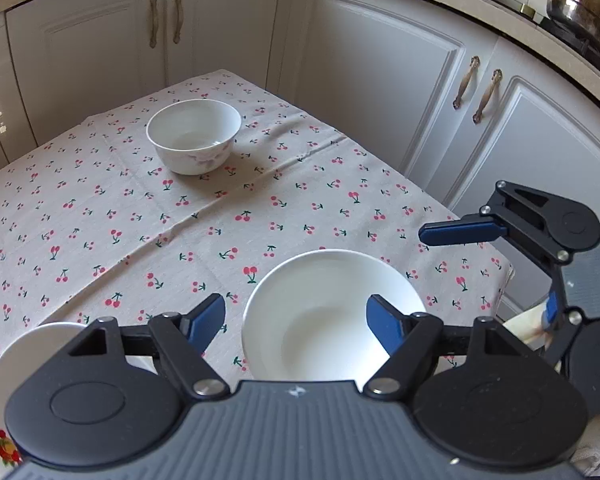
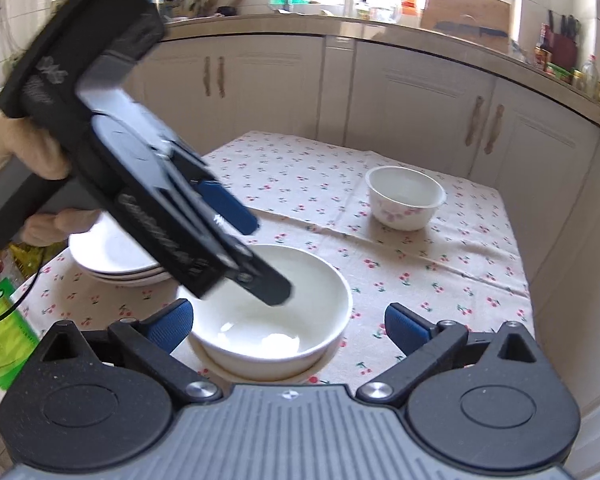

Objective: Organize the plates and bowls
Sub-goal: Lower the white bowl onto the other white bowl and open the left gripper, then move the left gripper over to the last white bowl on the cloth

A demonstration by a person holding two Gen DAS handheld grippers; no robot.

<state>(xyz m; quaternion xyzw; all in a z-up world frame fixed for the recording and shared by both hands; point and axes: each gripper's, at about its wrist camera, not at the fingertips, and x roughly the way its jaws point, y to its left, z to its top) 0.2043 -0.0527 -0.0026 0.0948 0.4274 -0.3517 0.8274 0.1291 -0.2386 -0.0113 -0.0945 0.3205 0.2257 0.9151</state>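
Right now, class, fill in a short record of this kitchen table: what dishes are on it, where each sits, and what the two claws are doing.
surface: table under a cherry-print cloth
large white bowl: near edge, upright, empty, on a flat base, perhaps a plate
small floral bowl: far side, alone, upright
plate stack: to the left of the large bowl
left claw: open, one finger over the large bowl, grasping nothing
right claw: open, fingers either side of the large bowl, not closed on it
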